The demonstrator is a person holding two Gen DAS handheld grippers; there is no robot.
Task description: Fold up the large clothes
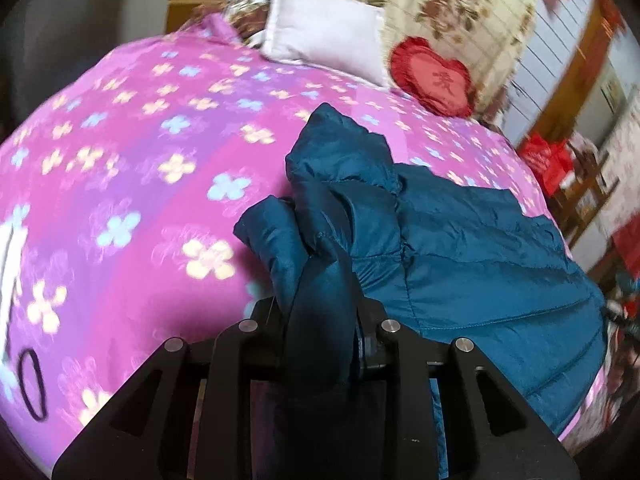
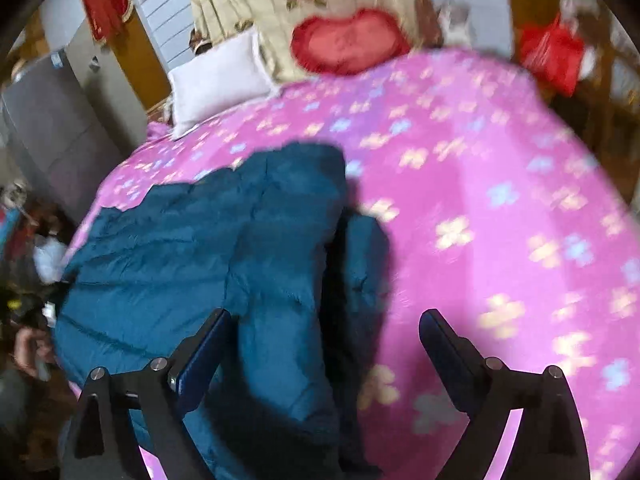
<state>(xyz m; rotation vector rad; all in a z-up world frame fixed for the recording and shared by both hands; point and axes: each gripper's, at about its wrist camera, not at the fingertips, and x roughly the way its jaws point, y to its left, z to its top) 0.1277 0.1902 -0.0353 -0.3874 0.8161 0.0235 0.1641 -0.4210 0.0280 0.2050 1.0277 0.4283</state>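
The left gripper [image 1: 320,280] has its jaws close together on a bunched fold of the teal puffer jacket [image 1: 460,248]; the fabric swells up between them and hides both fingertips, so only the black linkage arms show below. The right gripper [image 2: 324,332] stands wide apart, its two fingers [image 2: 208,344] bare, with nothing pinched; the jacket [image 2: 192,248] lies under and between them without being pressed. The right wrist view is smeared by motion blur, so quilting and seams are hard to read there.

The one jacket lies on the pink flowered bedspread [image 1: 140,140], near the bed's edge, part of it cut off behind the gripper bodies. A dark loop, perhaps a hair tie [image 1: 34,384], lies on the spread at the left wrist view's lower left, with a white shape beside it clipped by the frame.

Farther off, at the head of the bed, are one white pillow [image 1: 324,40] and one red heart-shaped cushion [image 1: 434,80], touching a cream floral cloth [image 1: 452,4]. Beyond the bed stand a grey cabinet [image 2: 52,132] and a red bag [image 2: 554,56]. A hand [image 2: 30,350] shows at the right wrist view's left edge, mostly cut off.
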